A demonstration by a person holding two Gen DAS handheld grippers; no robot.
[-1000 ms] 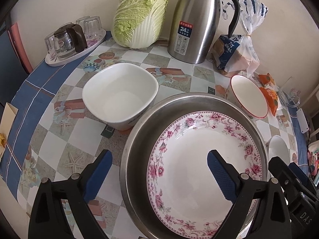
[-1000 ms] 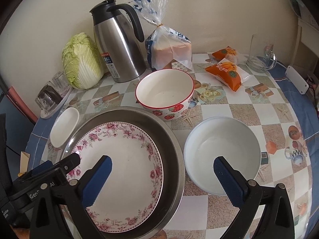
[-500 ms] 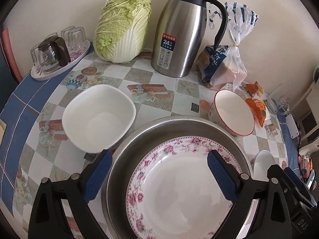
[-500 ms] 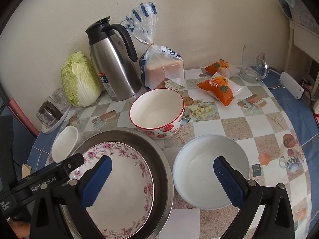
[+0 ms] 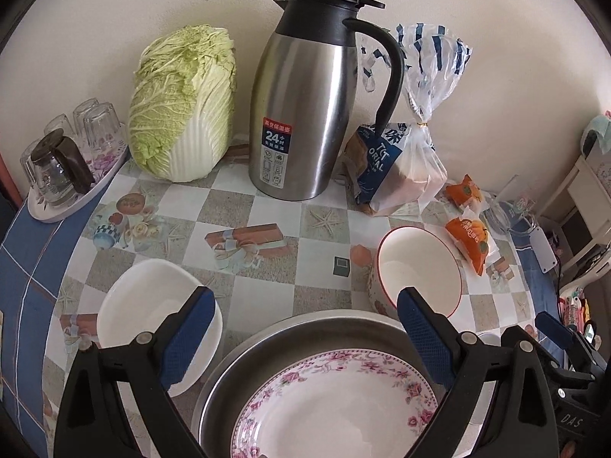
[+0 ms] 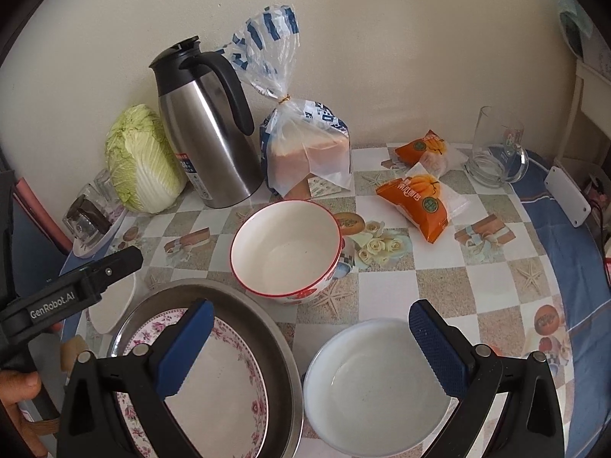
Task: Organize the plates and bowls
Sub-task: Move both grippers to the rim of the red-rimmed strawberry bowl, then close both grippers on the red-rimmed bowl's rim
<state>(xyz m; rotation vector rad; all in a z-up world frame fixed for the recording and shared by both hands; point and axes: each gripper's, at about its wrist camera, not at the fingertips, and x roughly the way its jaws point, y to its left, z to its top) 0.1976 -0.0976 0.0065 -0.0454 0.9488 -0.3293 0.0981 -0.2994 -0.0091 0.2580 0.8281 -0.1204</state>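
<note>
A pink-flowered plate (image 5: 336, 408) lies inside a steel basin (image 5: 305, 328) at the near edge; both show in the right wrist view, the plate (image 6: 225, 385) in the basin (image 6: 236, 297). A white square bowl (image 5: 149, 305) sits left of the basin. A red-rimmed bowl (image 5: 420, 271) (image 6: 286, 252) stands behind it. A plain white bowl (image 6: 374, 381) sits to the right. My left gripper (image 5: 305, 328) is open and empty above the basin. My right gripper (image 6: 305, 339) is open and empty over the basin and white bowl.
A steel thermos jug (image 5: 305, 114), a napa cabbage (image 5: 183, 103) and a bread bag (image 5: 404, 164) stand along the back wall. A tray of glasses (image 5: 65, 168) sits at back left. Orange snack packs (image 6: 416, 198) and a glass mug (image 6: 496, 149) lie at right.
Both grippers have pulled back and tilted up, so the dishes sit lower in view and more of the wall and jug shows. Nothing on the table moved; both jaws stay open.
</note>
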